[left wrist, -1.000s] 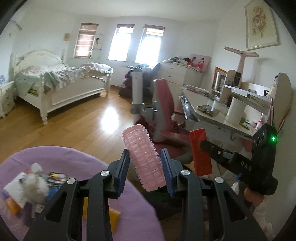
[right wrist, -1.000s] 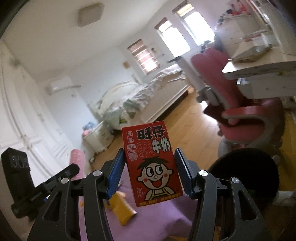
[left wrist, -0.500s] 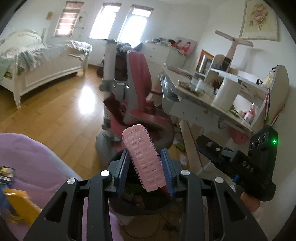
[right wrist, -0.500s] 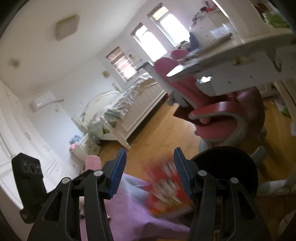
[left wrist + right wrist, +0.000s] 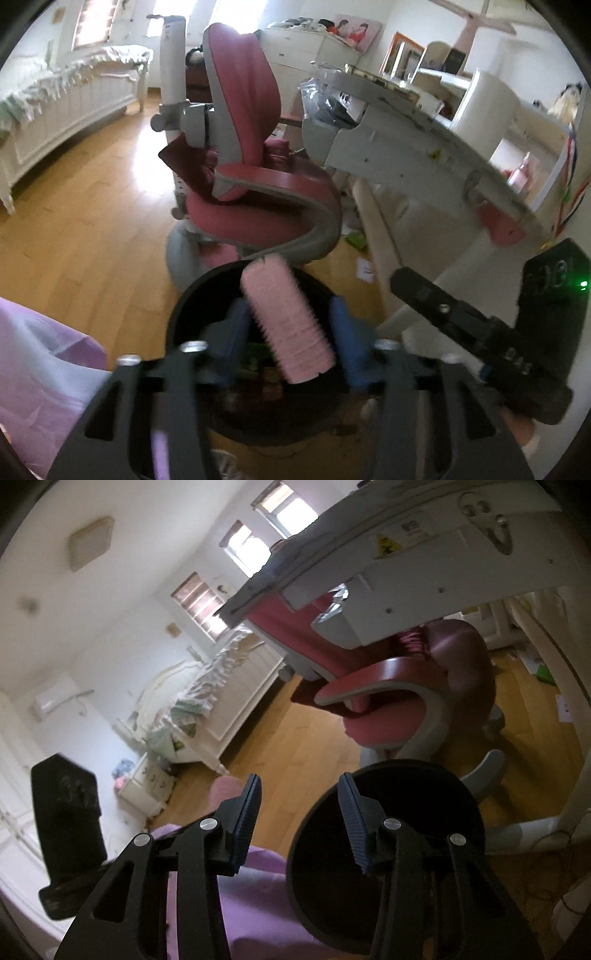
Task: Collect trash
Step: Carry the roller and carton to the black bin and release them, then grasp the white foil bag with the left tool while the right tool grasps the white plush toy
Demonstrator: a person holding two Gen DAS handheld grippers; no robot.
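A pink hair roller (image 5: 286, 325) sits between the blue pads of my left gripper (image 5: 288, 338), directly over the round black trash bin (image 5: 184, 314). The pads stand apart from the roller with gaps on both sides. Some trash shows inside the bin. My right gripper (image 5: 299, 825) is open and empty, its right finger over the same black bin (image 5: 406, 775). The right gripper's body (image 5: 517, 354) shows at the right of the left wrist view.
A pink and grey desk chair (image 5: 255, 177) stands just behind the bin, next to a white desk (image 5: 424, 147). A purple cloth surface (image 5: 40, 373) lies at the left. A white bed (image 5: 66, 96) stands far left on the wooden floor (image 5: 81, 221).
Both grippers swung from the purple surface to over the bin. The right gripper let go of the red milk carton, which fell out of view. The left gripper's pads have parted from the roller.
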